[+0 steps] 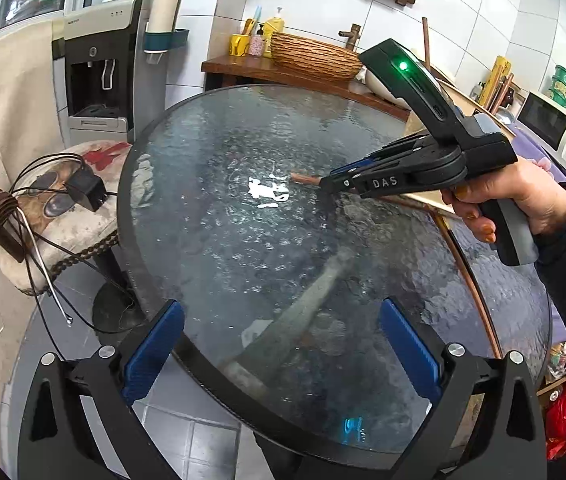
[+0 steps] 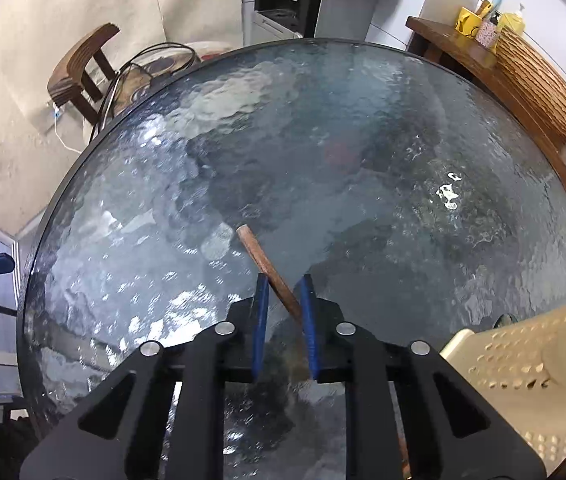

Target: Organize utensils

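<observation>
Wooden utensil handle, slim and reddish-brown [image 2: 269,264], is clamped between the narrowed blue pads of the right gripper [image 2: 285,308] above the round textured-glass table [image 2: 323,140], its free end slanting over the table's middle. Near the table's edge, the left gripper [image 1: 281,354] is held wide, with nothing between its pads.

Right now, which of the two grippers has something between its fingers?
The right gripper: a brown wooden stick sits between its nearly closed blue pads over the glass table. The left gripper is wide open and empty.
</observation>
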`<state>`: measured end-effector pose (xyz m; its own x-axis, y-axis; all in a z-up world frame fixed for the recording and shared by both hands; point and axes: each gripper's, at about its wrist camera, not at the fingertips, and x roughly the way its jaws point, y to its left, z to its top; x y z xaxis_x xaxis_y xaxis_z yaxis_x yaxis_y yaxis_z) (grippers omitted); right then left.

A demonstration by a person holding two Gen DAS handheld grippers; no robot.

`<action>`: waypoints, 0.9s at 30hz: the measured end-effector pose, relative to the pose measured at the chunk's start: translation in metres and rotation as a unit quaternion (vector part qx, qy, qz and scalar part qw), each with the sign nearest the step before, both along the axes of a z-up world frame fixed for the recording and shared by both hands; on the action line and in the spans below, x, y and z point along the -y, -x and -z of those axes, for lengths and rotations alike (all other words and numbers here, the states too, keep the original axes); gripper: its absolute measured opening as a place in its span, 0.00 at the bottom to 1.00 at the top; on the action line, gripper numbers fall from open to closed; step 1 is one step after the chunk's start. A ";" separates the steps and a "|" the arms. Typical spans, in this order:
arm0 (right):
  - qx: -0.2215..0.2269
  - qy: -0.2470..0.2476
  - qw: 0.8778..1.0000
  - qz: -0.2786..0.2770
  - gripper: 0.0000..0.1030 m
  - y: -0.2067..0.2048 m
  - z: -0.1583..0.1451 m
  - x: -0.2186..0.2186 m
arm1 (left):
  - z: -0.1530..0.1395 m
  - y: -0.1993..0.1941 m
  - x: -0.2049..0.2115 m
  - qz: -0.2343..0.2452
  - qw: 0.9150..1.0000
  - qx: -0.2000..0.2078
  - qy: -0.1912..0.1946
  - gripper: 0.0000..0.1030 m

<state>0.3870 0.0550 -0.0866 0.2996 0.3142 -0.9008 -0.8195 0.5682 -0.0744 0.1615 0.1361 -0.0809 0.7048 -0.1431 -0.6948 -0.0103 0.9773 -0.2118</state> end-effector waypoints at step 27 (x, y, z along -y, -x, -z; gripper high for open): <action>0.139 -0.253 0.956 0.053 0.07 0.104 -0.167 0.126 | -0.045 -0.006 0.040 0.029 0.997 0.072 -0.006 0.94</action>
